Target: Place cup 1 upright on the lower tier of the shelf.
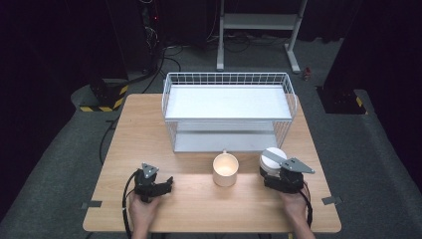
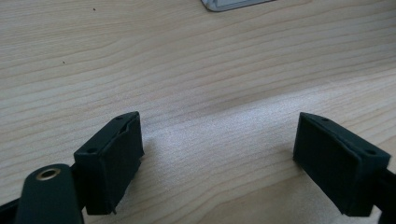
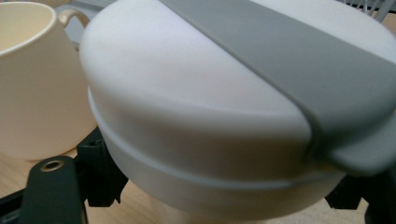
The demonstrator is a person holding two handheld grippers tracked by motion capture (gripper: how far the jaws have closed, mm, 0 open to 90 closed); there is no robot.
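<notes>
A white round container (image 1: 272, 158) with a domed lid and a grey strap across it stands at the right of the wooden table (image 1: 149, 129). My right gripper (image 1: 274, 175) reaches it from the near side. In the right gripper view the container (image 3: 187, 102) sits between the jaws, whose pads press on its lower body, and the right gripper (image 3: 224, 186) is shut on it. A cream mug (image 1: 225, 170) stands just left of the container, also seen close by as the mug (image 3: 32, 84). My left gripper (image 1: 166, 183) rests at the near left; the left gripper (image 2: 217, 158) is open over bare wood.
A white two-tier wire rack (image 1: 229, 107) stands at the back middle of the table, right behind the mug and container. One corner of the rack's base (image 2: 233, 3) shows far ahead of the left jaws. Dark floor with cables and a metal stand lies beyond.
</notes>
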